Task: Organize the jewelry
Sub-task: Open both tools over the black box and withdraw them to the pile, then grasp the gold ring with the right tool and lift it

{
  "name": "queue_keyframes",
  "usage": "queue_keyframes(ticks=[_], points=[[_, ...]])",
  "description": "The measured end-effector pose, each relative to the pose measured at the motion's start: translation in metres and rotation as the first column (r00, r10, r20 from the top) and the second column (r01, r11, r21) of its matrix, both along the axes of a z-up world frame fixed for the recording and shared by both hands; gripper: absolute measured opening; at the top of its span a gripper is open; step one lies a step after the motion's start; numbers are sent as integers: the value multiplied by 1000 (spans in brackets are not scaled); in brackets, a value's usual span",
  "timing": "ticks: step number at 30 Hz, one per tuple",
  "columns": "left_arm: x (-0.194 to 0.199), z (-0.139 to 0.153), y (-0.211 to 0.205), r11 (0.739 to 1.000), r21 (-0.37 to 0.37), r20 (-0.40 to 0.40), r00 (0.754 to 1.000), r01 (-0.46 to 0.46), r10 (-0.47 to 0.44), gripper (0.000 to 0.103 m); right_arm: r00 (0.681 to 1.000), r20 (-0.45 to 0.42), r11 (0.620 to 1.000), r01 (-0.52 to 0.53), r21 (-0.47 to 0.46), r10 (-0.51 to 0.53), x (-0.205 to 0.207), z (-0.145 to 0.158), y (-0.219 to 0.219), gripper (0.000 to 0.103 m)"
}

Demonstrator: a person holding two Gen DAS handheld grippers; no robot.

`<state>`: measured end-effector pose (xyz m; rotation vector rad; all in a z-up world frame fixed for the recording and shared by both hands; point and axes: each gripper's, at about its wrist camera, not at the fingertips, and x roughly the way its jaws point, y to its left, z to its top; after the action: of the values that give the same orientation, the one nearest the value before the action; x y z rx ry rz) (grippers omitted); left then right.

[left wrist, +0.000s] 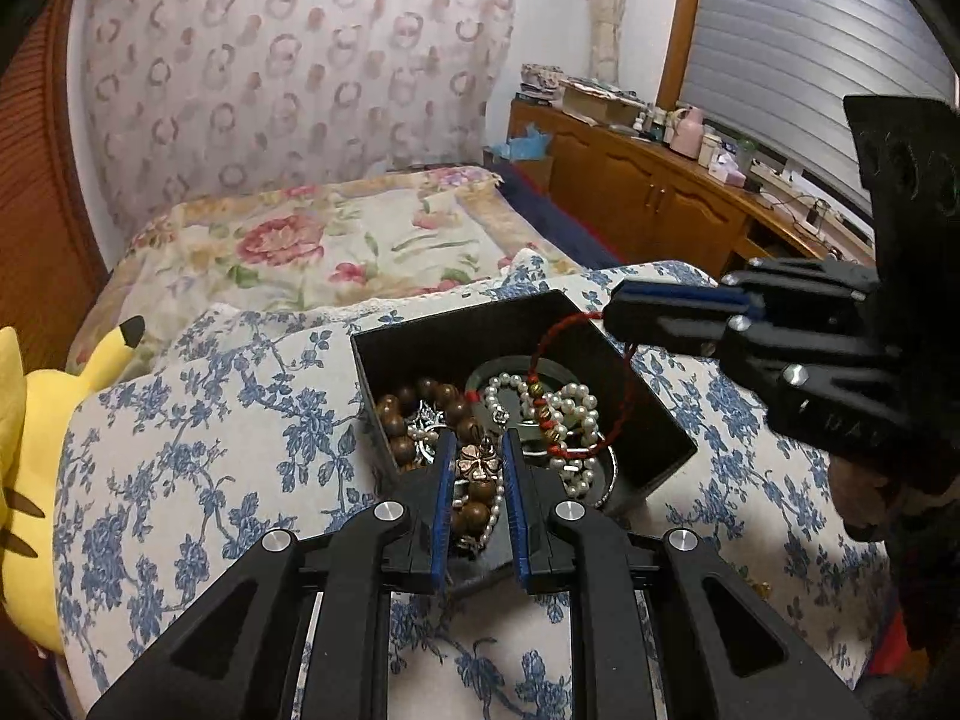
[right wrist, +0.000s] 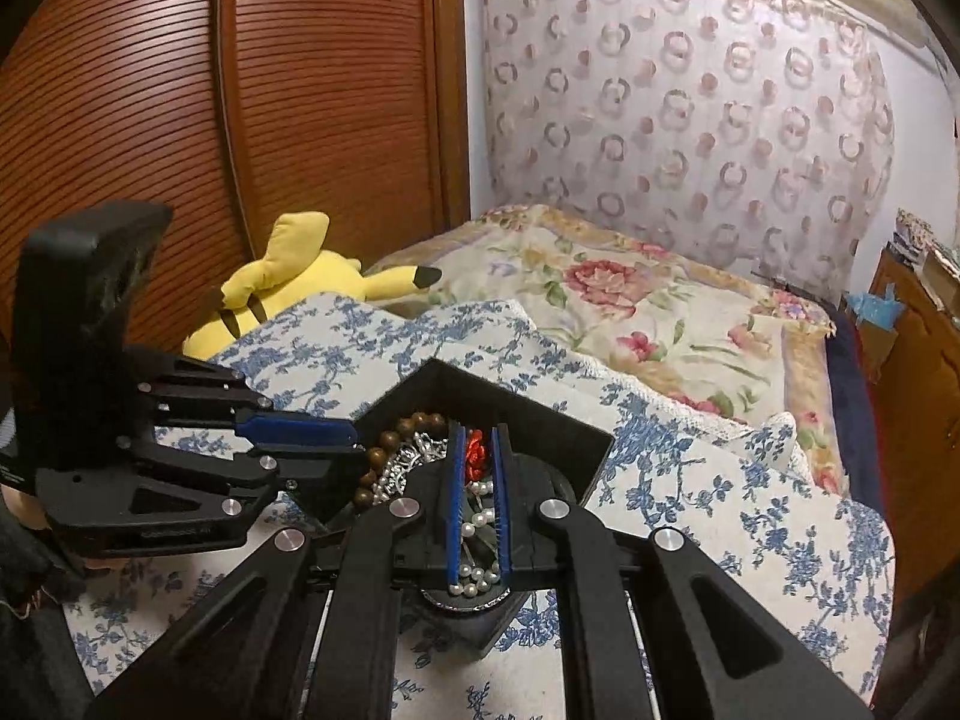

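Note:
An open black box [left wrist: 456, 342] [right wrist: 540, 420] sits on a blue floral quilt [left wrist: 180, 420]. It holds a pearl strand [left wrist: 576, 405] [right wrist: 477, 519], silver pieces and a dark bangle [left wrist: 510, 369]. My left gripper [left wrist: 478, 441] [right wrist: 357, 441] is over the box's near-left corner, shut on a brown wooden bead bracelet [left wrist: 477, 513] [right wrist: 384, 441] with a copper charm. My right gripper [left wrist: 607, 318] [right wrist: 478, 429] hovers above the box's right side. It is shut on a red cord bracelet [left wrist: 545, 414] [right wrist: 476, 450], whose loop hangs down into the box over the pearls.
A yellow plush toy [left wrist: 36, 420] [right wrist: 288, 282] lies at the quilt's left edge. A rose-patterned bedspread [left wrist: 312, 240] stretches behind. A cluttered wooden cabinet [left wrist: 648, 192] runs along the right, and slatted wardrobe doors [right wrist: 240, 120] stand at the left.

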<state>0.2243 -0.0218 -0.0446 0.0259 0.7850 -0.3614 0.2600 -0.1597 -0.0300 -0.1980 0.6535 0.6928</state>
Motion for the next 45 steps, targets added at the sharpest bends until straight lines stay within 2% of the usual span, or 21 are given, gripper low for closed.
queue_keyframes(ticks=[3, 5, 8, 13, 16, 22, 28, 35, 45], points=[[2, -1, 0, 1000, 1, -2, 1000, -3, 3, 17, 1000, -6, 1000, 15, 5, -15, 2, -3, -3, 14], [2, -1, 0, 1000, 1, 1, 1000, -5, 5, 28, 1000, -6, 1000, 21, 10, -21, 2, -3, -6, 15], [-1, 0, -1, 1000, 0, 8, 1000, -6, 6, 31, 999, -2, 999, 32, 9, -32, -2, -1, -11, 15], [-14, 3, -3, 1000, -5, 22, 1000, -5, 5, 44, 998, 5, 997, 70, 15, -70, -23, 1, -30, 15], [-27, 6, -4, 1000, -11, 34, 999, 2, -2, 47, 995, -1, 995, 97, 5, -97, -41, -3, -45, 15], [-53, 3, -13, 999, -12, 43, 998, 35, -35, 49, 988, -48, 989, 142, -43, -144, -78, -31, -69, 15], [-71, -13, -29, 997, 2, 10, 997, 79, -79, 49, 981, -111, 985, 149, -88, -158, -108, -62, -82, 15], [-81, -30, -47, 992, 15, -27, 992, 123, -123, 49, 981, -146, 989, 120, -82, -131, -129, -73, -75, 15], [-89, -33, -49, 992, 8, -30, 991, 128, -127, 49, 979, -158, 988, 113, -101, -128, -137, -78, -68, 15]])
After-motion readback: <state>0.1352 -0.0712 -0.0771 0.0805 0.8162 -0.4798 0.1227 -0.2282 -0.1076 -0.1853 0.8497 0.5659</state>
